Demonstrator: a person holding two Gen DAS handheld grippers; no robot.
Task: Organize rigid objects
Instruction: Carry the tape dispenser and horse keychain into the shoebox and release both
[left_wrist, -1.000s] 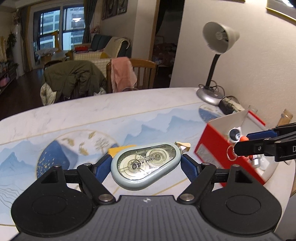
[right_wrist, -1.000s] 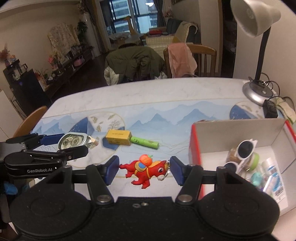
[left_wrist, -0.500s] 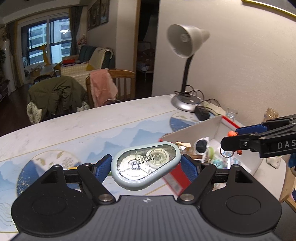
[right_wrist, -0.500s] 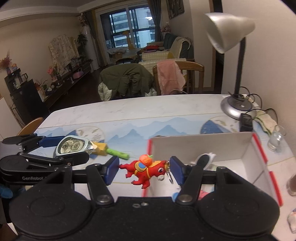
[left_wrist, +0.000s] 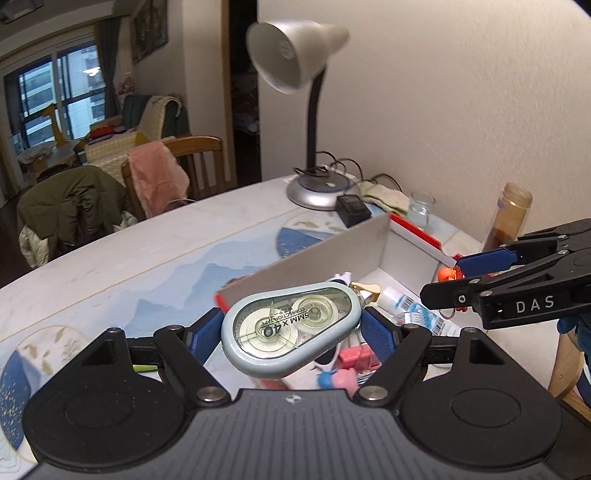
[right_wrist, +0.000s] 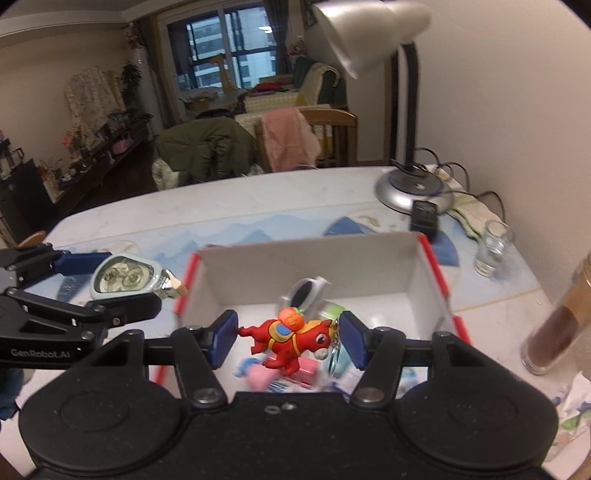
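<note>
My left gripper (left_wrist: 291, 332) is shut on a pale blue correction tape dispenser (left_wrist: 291, 332), held above the near left corner of the red and white box (left_wrist: 332, 251). My right gripper (right_wrist: 288, 338) is shut on a red toy horse keychain (right_wrist: 291, 338), which hangs over the inside of the same box (right_wrist: 314, 266). From the right wrist view the left gripper (right_wrist: 122, 295) with the tape (right_wrist: 125, 277) sits at the box's left rim. From the left wrist view the right gripper (left_wrist: 461, 273) shows at the right, above the box.
Several small items lie in the box: white sunglasses (right_wrist: 306, 291), a pink piece (right_wrist: 306, 369), a small tube (left_wrist: 399, 299). A desk lamp (left_wrist: 317, 192), a black adapter (left_wrist: 352, 210), a small glass (right_wrist: 493, 251) and a brown bottle (right_wrist: 557, 332) stand around it. Chairs with clothes stand behind the table.
Both grippers have travelled to the right across the table with their objects and now hang over the box. Their grips have not changed.
</note>
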